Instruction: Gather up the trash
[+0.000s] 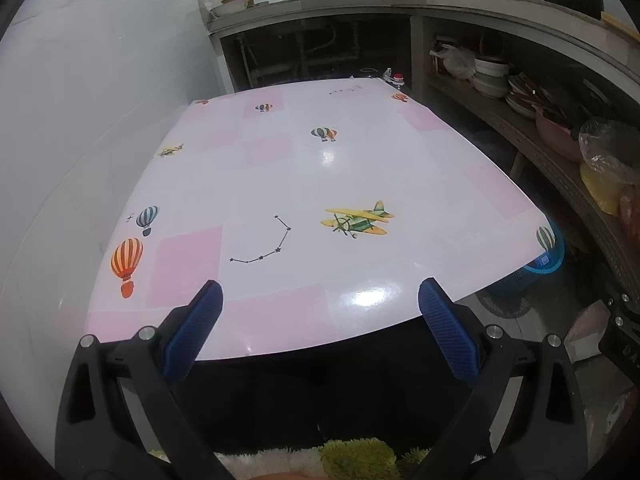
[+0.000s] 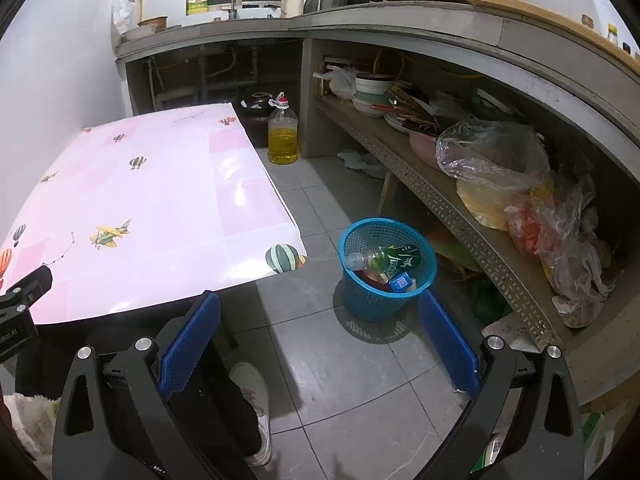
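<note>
Both grippers, left & right, gape wide, empty; blue bin frame center w/ bottle inside.

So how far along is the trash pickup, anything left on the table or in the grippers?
Looks nearly done. The blue bin already holds a plastic bottle and a small carton. The left gripper and the right gripper are both open and hold nothing. No loose trash shows on the table.
</note>
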The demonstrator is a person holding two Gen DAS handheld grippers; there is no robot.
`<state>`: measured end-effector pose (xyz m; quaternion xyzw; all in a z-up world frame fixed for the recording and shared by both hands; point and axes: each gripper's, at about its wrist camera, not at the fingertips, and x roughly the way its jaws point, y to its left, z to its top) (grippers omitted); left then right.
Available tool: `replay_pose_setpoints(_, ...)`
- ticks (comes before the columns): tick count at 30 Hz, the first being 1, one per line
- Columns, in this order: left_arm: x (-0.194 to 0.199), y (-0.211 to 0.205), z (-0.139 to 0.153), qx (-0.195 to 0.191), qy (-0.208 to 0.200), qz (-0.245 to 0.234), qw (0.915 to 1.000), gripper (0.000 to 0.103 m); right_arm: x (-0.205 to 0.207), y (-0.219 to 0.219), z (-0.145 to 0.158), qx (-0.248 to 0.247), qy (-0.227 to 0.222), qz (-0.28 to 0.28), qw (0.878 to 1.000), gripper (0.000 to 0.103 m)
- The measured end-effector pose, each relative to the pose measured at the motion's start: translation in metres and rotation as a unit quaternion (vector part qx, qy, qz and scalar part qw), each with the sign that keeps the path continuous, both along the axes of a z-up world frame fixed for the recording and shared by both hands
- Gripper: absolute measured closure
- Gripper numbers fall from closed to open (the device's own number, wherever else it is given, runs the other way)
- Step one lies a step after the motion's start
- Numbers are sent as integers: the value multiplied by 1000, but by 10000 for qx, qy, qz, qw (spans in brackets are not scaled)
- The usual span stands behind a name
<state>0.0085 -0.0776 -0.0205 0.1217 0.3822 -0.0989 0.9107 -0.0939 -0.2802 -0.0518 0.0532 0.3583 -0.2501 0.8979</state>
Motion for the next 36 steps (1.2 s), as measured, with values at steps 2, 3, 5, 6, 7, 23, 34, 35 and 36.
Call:
replay_pose_setpoints(2,-1,-1,0,14,14,-29,10000,9,0,0,0,-2,-7,-3,10000,7)
replay_pose_setpoints(3,-1,-2,0,15,15,-35,10000,9,0,0,0,-9,-6,-4,10000,7)
replay_pose_setpoints(5,-2,-2,0,13,11,-50,10000,9,-1,1,0,-20,-1,-6,10000,7)
replay_pose_setpoints(6,-3,-2,0,9,8,-53,10000,9,-1,1,0,-25,-1,-6,10000,7)
replay_pose_setpoints(7,-3,-2,0,6,10,-53,10000,9,-1,2,0,-23,-1,-9,10000,7)
replay_pose_setpoints(23,-4,-3,2,-37,38,-108,9999,9,0,5,5,-59,-29,-36,10000,7)
replay_pose_setpoints(34,-4,-5,7,-148,-13,-206,9997,9,-1,4,11,-92,-77,-71,9999,7)
replay_pose_setpoints(35,-4,-5,8,-161,-18,-204,9997,9,-1,6,10,-97,-76,-72,9999,7)
replay_pose_setpoints(36,-4,-5,8,-171,-27,-198,9997,9,-1,6,11,-102,-82,-73,9999,7)
